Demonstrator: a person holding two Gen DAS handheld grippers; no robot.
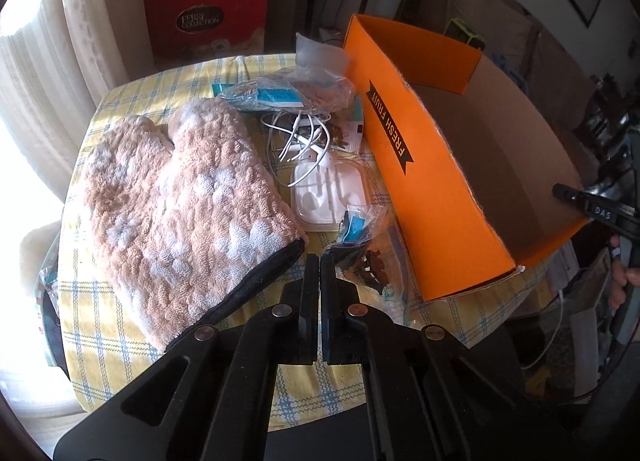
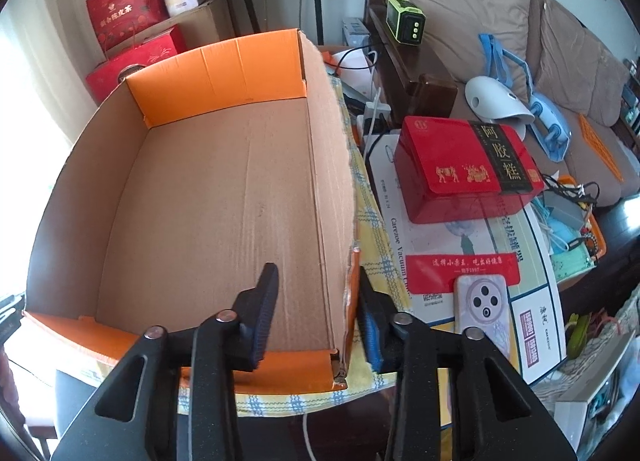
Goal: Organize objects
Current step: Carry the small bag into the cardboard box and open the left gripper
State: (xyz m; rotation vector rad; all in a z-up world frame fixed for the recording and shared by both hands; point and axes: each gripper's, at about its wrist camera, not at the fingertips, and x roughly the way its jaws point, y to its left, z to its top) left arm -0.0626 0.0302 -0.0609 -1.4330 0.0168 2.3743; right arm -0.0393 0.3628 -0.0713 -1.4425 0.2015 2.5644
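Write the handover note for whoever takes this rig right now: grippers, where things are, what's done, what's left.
Left gripper: shut, holding nothing, above the table edge between the mitt and a small packet.
Right gripper: open, its fingers straddling the near right wall of the orange box, not clamped.
Box interior: nothing in it.
On the checked tablecloth, left of the box: plush mitt, white earphones, white case, bagged packets, small packet.
Done: nothing packed yet.
Left: probably move all of these into the box.

Fluffy cloth mitt (image 1: 180,213), matt corrugated cardboard box (image 2: 224,189), woven checked tablecloth (image 1: 120,325)
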